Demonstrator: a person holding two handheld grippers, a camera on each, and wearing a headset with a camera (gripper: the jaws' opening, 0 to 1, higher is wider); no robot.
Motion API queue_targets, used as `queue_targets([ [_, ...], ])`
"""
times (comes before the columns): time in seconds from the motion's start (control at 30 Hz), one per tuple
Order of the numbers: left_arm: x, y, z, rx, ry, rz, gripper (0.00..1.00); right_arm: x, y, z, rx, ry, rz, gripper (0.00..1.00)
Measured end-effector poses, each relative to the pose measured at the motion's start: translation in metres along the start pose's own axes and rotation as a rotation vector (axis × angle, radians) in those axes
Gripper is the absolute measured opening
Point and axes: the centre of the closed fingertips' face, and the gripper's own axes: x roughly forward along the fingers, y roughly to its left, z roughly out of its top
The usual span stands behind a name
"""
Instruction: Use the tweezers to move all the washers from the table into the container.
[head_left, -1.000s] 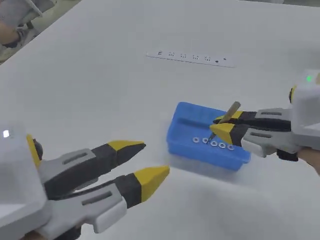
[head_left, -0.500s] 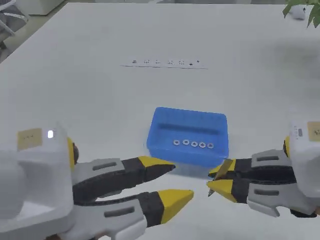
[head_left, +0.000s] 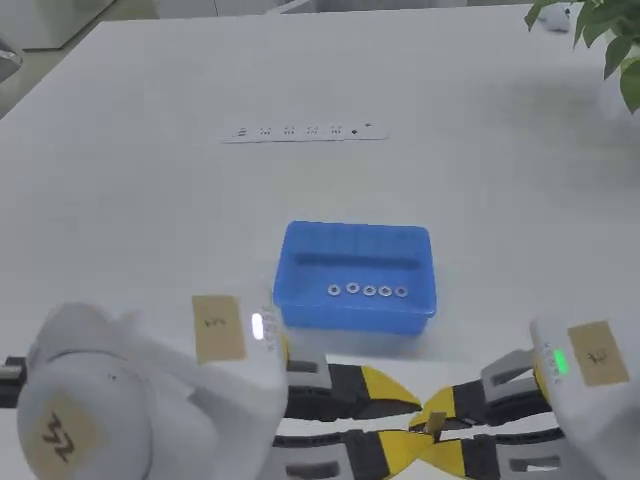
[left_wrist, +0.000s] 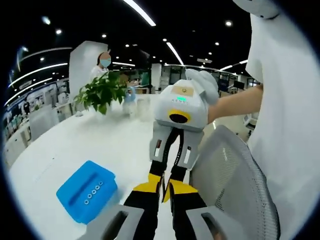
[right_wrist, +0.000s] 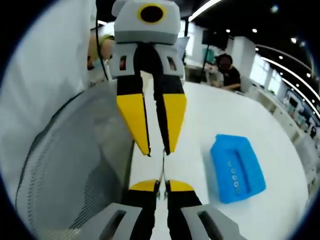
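Yellow jaw tips meet nose to nose at the near edge of the white desk (head_left: 150, 200), in front of the person's white sleeve and a grey mesh chair (left_wrist: 230, 175). The right gripper (right_wrist: 162, 186) has its jaws drawn in tight on the tweezers (right_wrist: 163, 167), a thin brownish pair that sticks out forward from between its tips. The left gripper (left_wrist: 166, 189) faces it head on. Its jaws stand narrowly parted and hold nothing, and the far end of the tweezers reaches just up to the gap between them. Whether the tweezers touch either of those jaws cannot be told.

Just beyond the grippers sits the blue container (head_left: 355, 315), a shallow rectangular tray standing flat on the desk. Five small washers (head_left: 367, 290) lie inside it in a straight row, side by side, toward its near wall. Both grippers are apart from the container.

Farther back on the desk lies a long white power strip (head_left: 305, 132), well apart from the container. At the far right corner the green leaves of a plant (head_left: 600, 40) hang over the desk's edge.
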Motion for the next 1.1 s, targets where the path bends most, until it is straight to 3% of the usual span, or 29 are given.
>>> queue_targets([
  [0.13, 0.002, 0.0, -0.003, 0.029, 0.032, -0.01, 0.02, 0.002, 0.001, -0.002, -0.023, 0.02, 0.011, 0.03],
  [0.27, 0.003, 0.0, -0.003, 0.035, 0.035, -0.012, 0.03, 0.004, 0.004, -0.005, -0.051, 0.046, 0.026, 0.03],
  [0.57, 0.003, 0.005, -0.019, 0.073, 0.114, -0.02, 0.0, 0.009, 0.002, -0.011, -0.065, 0.077, 0.026, 0.03],
  [0.73, 0.0, 0.015, -0.043, 0.087, 0.209, -0.012, 0.0, 0.02, -0.001, -0.019, -0.074, 0.106, 0.023, 0.04],
  [0.83, -0.001, 0.018, -0.056, 0.077, 0.241, -0.024, 0.0, 0.027, -0.002, -0.022, -0.074, 0.115, 0.028, 0.04],
  [1.1, -0.008, 0.027, -0.092, 0.064, 0.353, -0.037, 0.0, 0.046, -0.003, -0.028, 0.0, 0.071, 0.029, 0.06],
])
